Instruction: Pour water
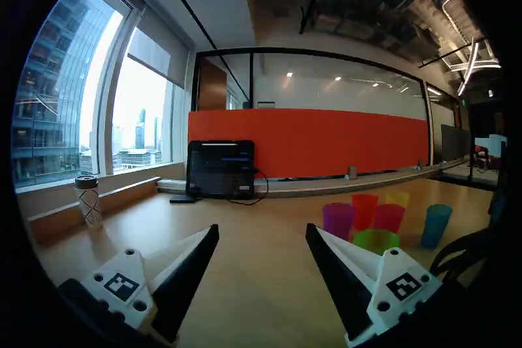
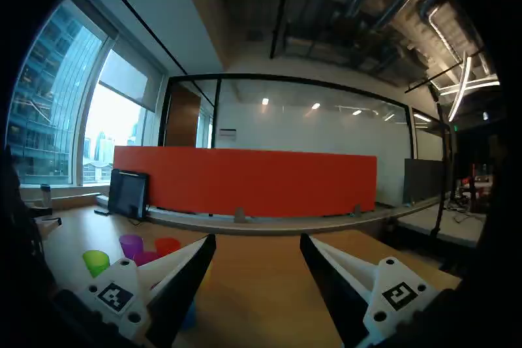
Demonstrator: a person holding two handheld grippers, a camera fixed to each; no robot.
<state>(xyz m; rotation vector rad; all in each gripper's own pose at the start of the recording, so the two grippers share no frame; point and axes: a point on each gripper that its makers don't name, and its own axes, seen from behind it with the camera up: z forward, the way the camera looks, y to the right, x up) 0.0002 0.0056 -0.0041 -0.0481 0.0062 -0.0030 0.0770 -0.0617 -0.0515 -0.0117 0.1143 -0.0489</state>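
Cups [image 1: 389,217] in many colours stand close together on the wood table [image 1: 261,296], at 3 o'clock from my left tongs [image 1: 261,229]. My left tongs are wide apart and hold nothing. A bottle [image 1: 88,201] with a dark lid stands at 9 o'clock, near the window [image 1: 140,126]. A black screen [image 1: 220,169] is at 11 o'clock. In the right gripper view, my right tongs [image 2: 256,240] are wide apart too, with nothing in them, and the cups [image 2: 131,244] are at 9 o'clock.
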